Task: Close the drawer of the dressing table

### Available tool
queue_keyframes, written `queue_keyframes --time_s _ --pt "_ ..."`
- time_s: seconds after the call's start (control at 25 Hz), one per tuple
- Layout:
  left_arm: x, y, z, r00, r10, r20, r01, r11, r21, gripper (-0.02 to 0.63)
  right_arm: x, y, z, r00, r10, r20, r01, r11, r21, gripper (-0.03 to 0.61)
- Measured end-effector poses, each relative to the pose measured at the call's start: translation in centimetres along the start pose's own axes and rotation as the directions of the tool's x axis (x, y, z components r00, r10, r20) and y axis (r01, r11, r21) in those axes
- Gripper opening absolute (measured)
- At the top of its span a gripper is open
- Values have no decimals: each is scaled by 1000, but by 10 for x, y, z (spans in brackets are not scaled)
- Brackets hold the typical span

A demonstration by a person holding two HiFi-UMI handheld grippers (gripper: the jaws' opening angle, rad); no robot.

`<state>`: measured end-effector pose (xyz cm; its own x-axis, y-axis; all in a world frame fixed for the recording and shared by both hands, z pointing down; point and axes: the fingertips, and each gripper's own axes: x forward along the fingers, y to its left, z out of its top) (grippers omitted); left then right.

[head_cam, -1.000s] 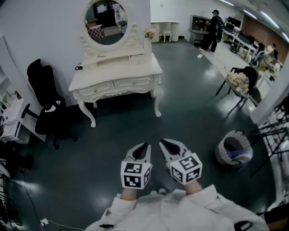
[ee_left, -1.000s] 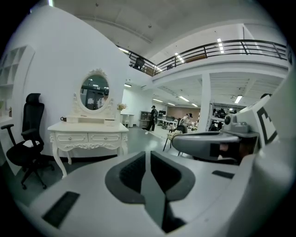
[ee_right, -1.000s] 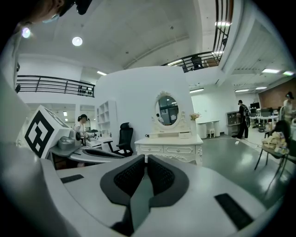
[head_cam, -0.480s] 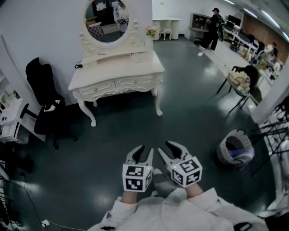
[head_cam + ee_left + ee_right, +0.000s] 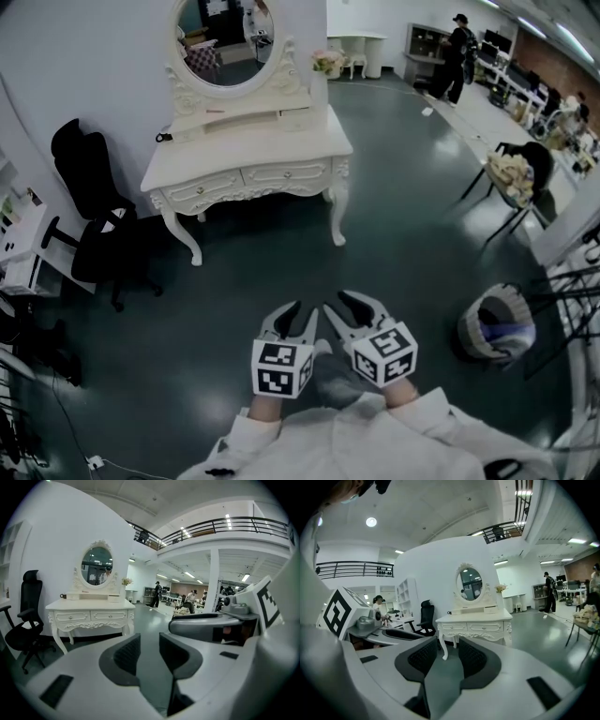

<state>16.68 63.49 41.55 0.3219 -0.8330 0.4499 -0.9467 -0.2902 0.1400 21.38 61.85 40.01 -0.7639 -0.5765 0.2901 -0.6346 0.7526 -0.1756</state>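
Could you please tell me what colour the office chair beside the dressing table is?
Black; the office chair shows best in the head view.

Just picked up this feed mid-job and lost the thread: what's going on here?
A person holds a claw in each hand and stands back from the dressing table by the wall, facing it. The left claw and right claw have just been opening their jaws, and nothing is between them. Neither claw touches the table, so the closing has not started.

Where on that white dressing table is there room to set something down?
The dressing table top is bare along its front, between mirror stand and front edge. The back is crowded: mirror stand, flowers at right, small dark object at left.
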Motion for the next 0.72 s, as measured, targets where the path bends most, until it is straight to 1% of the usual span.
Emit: queue_keyframes --time_s 0.24,0.44,0.72 --pt "54 37 38 1000 26 -3 -26 1000 2 107 53 -48 28 1000 22 8 -22 1000 13 130" --pt "96 73 79 998 58 12 -59 998 12 106 97 -88 65 998 38 49 -39 999 16 130" --pt "149 109 118 997 80 21 -80 997 16 106 152 -130 89 996 74 42 -74 997 7 130"
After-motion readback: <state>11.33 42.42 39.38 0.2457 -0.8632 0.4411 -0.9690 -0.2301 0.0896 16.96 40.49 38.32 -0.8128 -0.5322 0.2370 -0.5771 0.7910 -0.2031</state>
